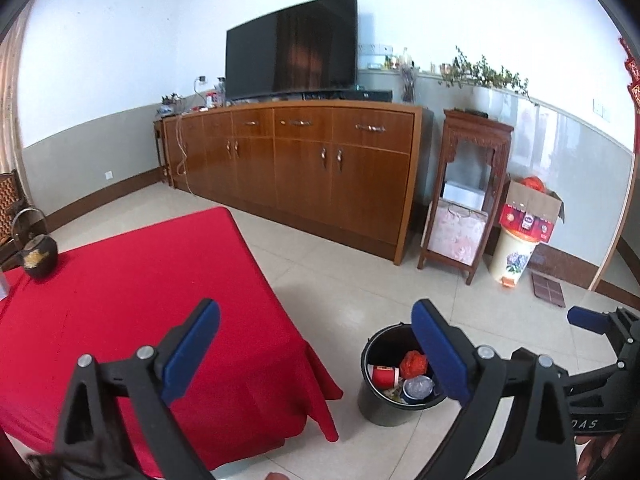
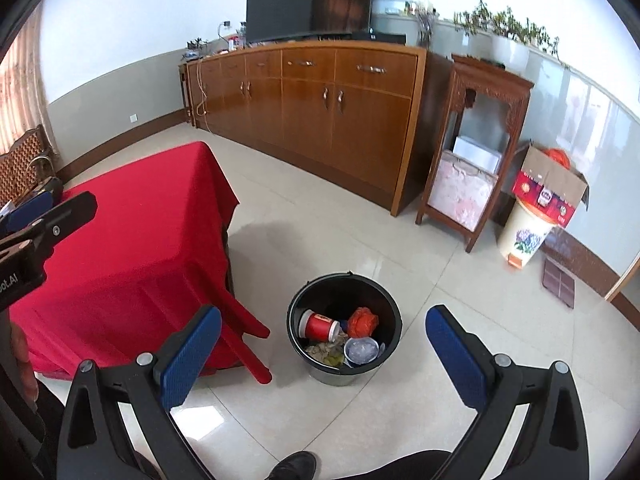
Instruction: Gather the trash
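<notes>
A black bucket (image 2: 298,338) stands on the tiled floor beside the red-clothed table (image 2: 132,224). Inside lie a red cup (image 2: 318,326), an orange crumpled wrapper (image 2: 362,322), a clear lid (image 2: 361,351) and some scraps. My right gripper (image 2: 324,338) is open and empty, held above the bucket. My left gripper (image 1: 316,338) is open and empty, over the table's right edge, with the bucket (image 1: 374,400) to its lower right. The red cup (image 1: 385,375) and orange wrapper (image 1: 414,364) show there too. The red cloth (image 1: 140,292) shows no loose trash.
A dark teapot (image 1: 38,254) sits at the table's far left. A long wooden sideboard (image 1: 304,168) with a TV (image 1: 290,46) lines the wall. A carved stand (image 1: 466,196), a white flowered bin (image 1: 512,258) topped by a cardboard box (image 1: 532,210) stand right of it.
</notes>
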`<state>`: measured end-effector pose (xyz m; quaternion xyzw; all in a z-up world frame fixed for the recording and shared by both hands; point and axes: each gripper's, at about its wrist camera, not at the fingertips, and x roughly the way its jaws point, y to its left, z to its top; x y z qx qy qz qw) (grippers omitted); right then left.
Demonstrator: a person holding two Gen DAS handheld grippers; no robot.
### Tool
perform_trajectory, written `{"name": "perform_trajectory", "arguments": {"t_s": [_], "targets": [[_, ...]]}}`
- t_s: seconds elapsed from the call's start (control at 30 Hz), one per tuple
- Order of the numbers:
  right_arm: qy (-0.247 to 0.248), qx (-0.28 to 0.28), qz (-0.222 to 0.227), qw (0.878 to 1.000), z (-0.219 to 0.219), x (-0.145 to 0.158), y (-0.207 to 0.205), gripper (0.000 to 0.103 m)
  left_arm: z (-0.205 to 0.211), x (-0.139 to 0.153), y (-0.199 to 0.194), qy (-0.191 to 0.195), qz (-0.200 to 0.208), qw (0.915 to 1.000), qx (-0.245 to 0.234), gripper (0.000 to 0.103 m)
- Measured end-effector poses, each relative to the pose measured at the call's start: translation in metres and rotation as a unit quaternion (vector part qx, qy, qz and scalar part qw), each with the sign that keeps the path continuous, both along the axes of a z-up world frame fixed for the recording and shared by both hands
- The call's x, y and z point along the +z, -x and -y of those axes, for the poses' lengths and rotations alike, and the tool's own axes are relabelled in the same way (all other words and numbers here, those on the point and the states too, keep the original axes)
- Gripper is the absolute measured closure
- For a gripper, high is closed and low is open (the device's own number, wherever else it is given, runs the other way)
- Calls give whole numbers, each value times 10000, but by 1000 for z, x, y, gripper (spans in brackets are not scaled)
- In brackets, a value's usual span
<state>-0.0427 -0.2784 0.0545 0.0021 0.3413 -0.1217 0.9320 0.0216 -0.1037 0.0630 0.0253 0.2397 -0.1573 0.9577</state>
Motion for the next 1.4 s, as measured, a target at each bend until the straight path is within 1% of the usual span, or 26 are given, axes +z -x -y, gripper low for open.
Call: {"name": "perform_trajectory", "arguments": {"t_s": [0.3,0.57,0.73,1.4], "targets": [[-23,174,300,9994,-22,25,28,0,-15,17,22,38,244,9997,65,5],[37,159,461,9988,-27,39,35,0,-24,28,33,140,426,9989,154,4],[64,196,487,9986,-30,42,35,0,-29,30,37,115,490,9984,269,3],[48,219,508,9985,-27,44,38,0,-29,35,47,215,569,9979,237,3]]}}
